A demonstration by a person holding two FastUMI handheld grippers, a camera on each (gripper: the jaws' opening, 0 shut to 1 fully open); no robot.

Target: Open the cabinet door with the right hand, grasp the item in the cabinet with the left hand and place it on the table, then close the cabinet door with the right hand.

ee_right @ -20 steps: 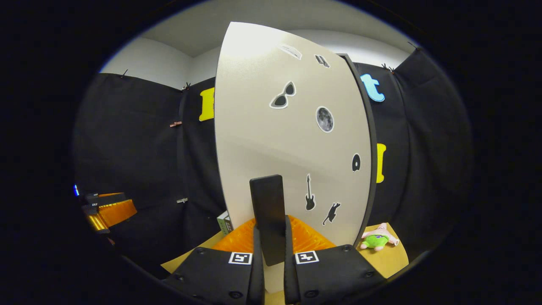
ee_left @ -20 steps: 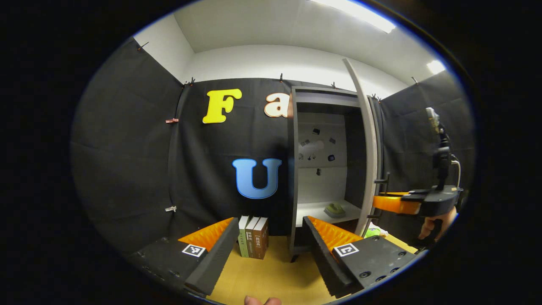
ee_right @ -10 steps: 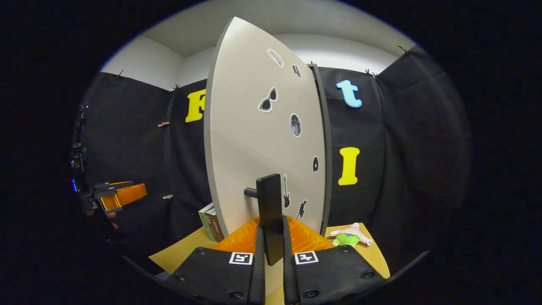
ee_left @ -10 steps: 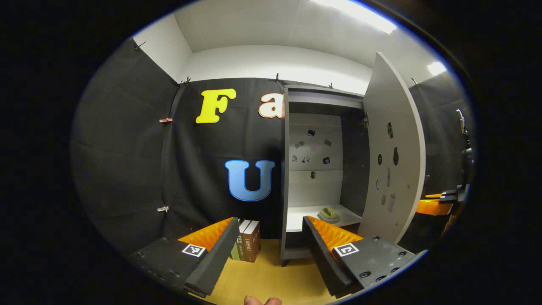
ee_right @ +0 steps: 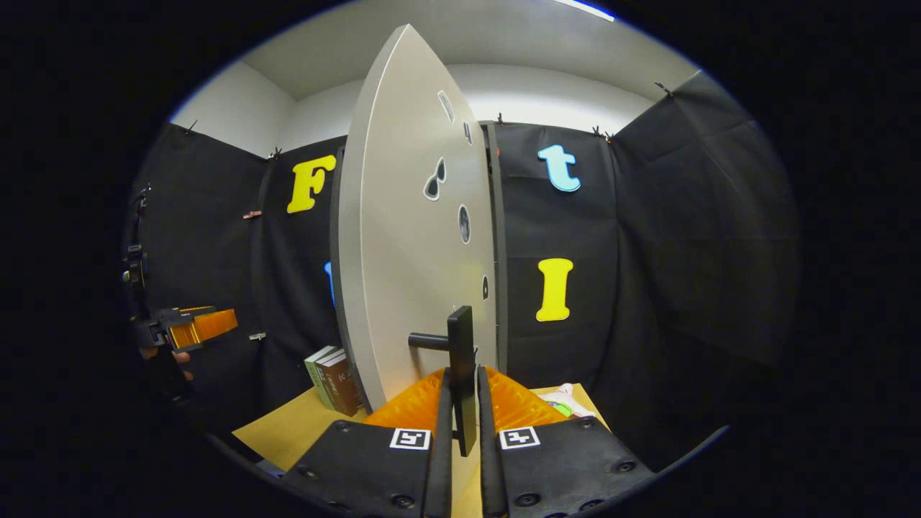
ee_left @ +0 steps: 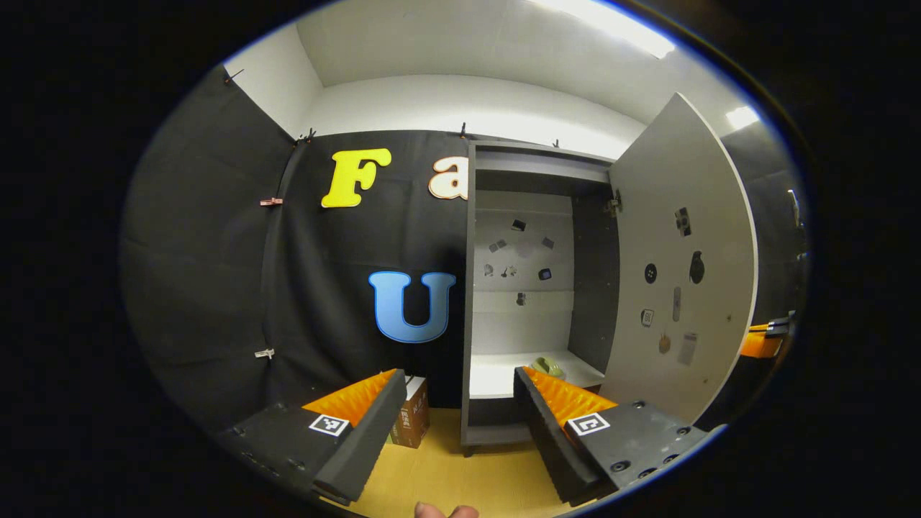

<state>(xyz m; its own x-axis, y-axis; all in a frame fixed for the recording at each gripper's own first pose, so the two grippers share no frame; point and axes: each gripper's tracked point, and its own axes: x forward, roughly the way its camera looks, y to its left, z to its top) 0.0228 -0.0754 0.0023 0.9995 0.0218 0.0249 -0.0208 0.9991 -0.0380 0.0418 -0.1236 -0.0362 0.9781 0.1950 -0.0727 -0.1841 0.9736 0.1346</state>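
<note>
Cabinet door (ee_left: 683, 266) swung wider (right gripper (ee_right: 460, 403) still clamping handle (ee_right: 460, 360)).

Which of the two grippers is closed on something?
The right gripper: both fingers press on the black door handle. The left gripper is open, holding nothing.

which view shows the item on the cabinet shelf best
The left gripper view: the door is swung wide, so the small green item shows on the white shelf, partly behind the left tongs. In the right gripper view the door stands edge-on, the right tongs shut on its handle, blocking the cabinet interior.
</note>
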